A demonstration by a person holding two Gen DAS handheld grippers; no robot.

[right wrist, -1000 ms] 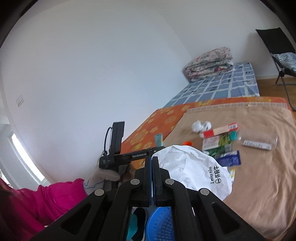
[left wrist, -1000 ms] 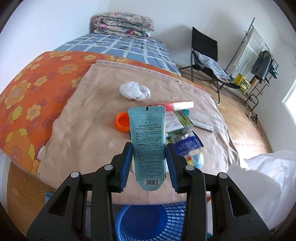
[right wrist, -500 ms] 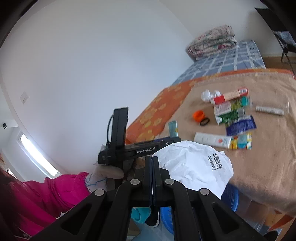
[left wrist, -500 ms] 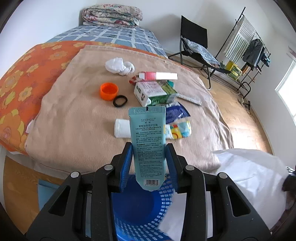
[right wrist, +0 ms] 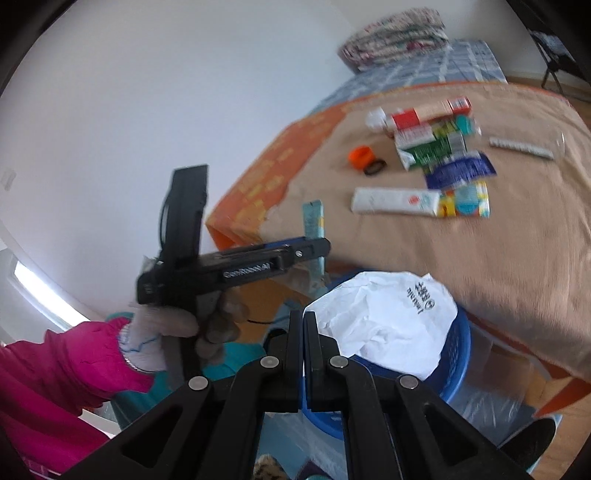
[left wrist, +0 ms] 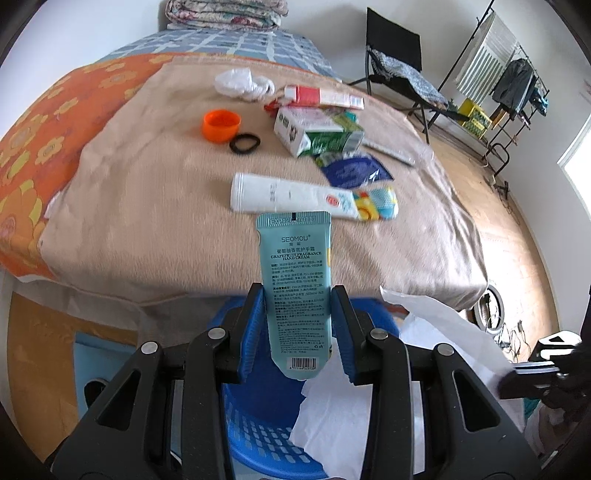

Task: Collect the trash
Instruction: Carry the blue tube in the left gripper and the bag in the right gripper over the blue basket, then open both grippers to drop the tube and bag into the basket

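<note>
While the left gripper (left wrist: 299, 332) pointed down over the blue perforated basket (left wrist: 258, 439), its blue-padded fingers (left wrist: 253, 328) were clamped on the sides of a teal hand cream tube (left wrist: 295, 288). The tube stood upright between them, flat crimped end up, with "SEOMOU" and "GRAPEFRUIT FRAGRANCE HAND CREAM" printed above blocks of small text and a barcode at its lower end. It hung above the basket's opening, just in front of the bed's edge. A white plastic bag (left wrist: 388, 369) draped over the basket's right side.

The right gripper (right wrist: 303, 325) had its fingers pressed together, apparently pinching the edge of that crumpled white bag (right wrist: 384, 317), which bore black print. Through this view a gloved hand (right wrist: 173, 325) with a pink sleeve (right wrist: 59, 362) held the left gripper's handle.

Beyond the basket, a tan blanket (left wrist: 147, 206) covered the bed. On it, nearest, lay a white tube with a colourful end (left wrist: 314, 197), then a dark blue sachet (left wrist: 354, 170), a green and white carton (left wrist: 317, 133), a black hair tie (left wrist: 244, 143) touching an orange cap (left wrist: 221, 125), a red and white box (left wrist: 325, 96) and a crumpled white tissue (left wrist: 240, 83). An orange flowered sheet (left wrist: 40, 147) lay to the left, a folded quilt (left wrist: 225, 13) at the far end, and a black folding chair (left wrist: 399, 66) stood on the wooden floor.
</note>
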